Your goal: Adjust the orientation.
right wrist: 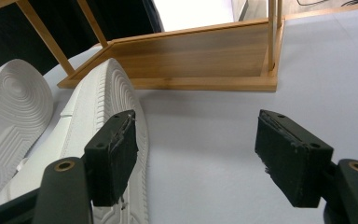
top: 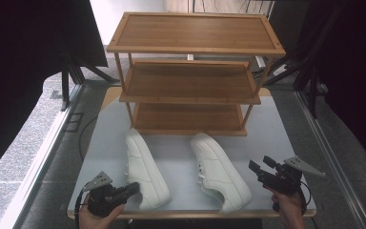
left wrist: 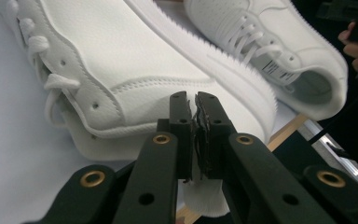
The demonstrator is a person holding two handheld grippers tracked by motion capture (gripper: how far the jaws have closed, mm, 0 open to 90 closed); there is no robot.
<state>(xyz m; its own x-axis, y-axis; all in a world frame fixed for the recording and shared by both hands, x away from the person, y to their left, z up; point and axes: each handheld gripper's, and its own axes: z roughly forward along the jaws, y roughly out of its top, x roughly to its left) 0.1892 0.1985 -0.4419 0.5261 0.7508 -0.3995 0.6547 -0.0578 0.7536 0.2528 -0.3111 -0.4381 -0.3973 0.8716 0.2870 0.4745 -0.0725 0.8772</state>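
Left shoe (top: 145,168): lies on the white worktop (top: 105,143), toe toward the rack, heel near the front edge.
Right shoe (top: 218,171): beside it, apart, angled the same way.
Shoe rack (top: 190,76): three wooden shelves, standing just behind both toes.
Left claw (top: 132,188): jaws pressed together, apparently pinching the left shoe's heel; hand (top: 97,217) low at the front edge.
Right claw (top: 262,167): jaws spread wide, holding nothing, just right of the right shoe; hand (top: 288,207) raised above the worktop.
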